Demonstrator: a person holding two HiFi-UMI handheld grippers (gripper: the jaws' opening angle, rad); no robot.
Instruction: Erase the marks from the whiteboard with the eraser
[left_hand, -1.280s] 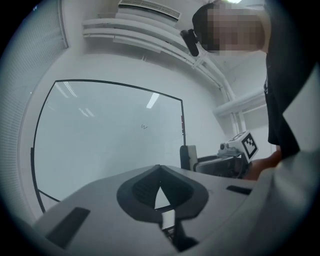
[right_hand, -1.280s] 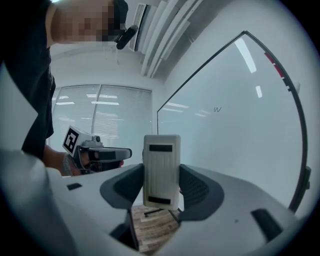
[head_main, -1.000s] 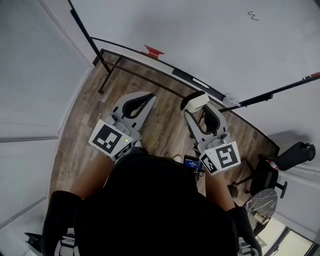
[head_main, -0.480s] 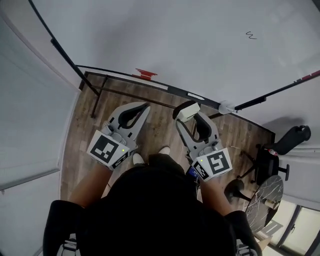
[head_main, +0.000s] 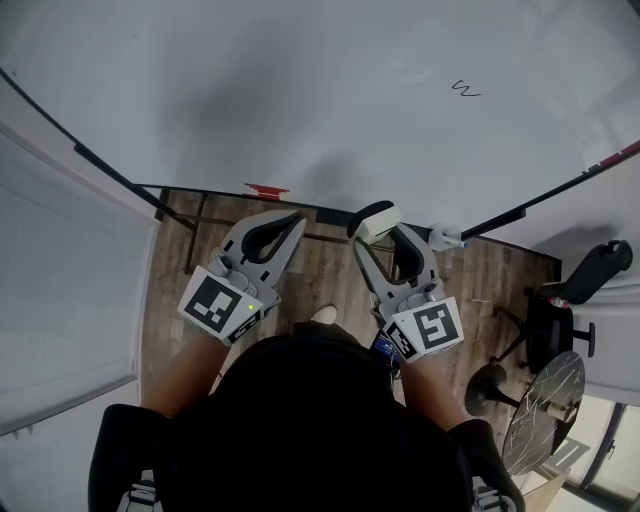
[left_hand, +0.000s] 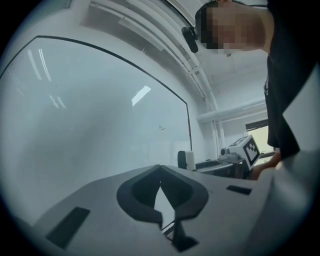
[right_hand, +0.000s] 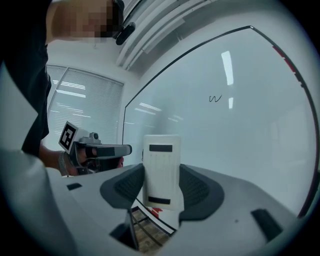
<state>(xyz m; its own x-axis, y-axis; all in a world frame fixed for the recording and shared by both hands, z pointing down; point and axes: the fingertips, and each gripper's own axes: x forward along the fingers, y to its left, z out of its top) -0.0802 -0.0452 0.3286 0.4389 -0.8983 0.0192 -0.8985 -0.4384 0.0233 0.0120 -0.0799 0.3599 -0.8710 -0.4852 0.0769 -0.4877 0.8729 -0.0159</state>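
Observation:
A large whiteboard (head_main: 330, 90) fills the upper part of the head view and bears one small black squiggle mark (head_main: 464, 90), also visible as a mark (right_hand: 215, 98) and a mark (left_hand: 161, 127) in the gripper views. My right gripper (head_main: 377, 222) is shut on a white eraser (right_hand: 161, 170) with a dark felt side (head_main: 372, 209), held below and left of the mark, short of the board. My left gripper (head_main: 285, 222) hangs beside it, shut, with nothing between its jaws.
A tray ledge (head_main: 330, 213) runs along the board's lower edge with a red object (head_main: 266, 190) on it. A black office chair (head_main: 575, 300) and a round table (head_main: 545, 410) stand at the right. Wood floor (head_main: 180, 290) lies below.
Both grippers have lifted toward the board, and the view has tilted up. The squiggle mark now sits closer to the eraser. Neither grip has changed.

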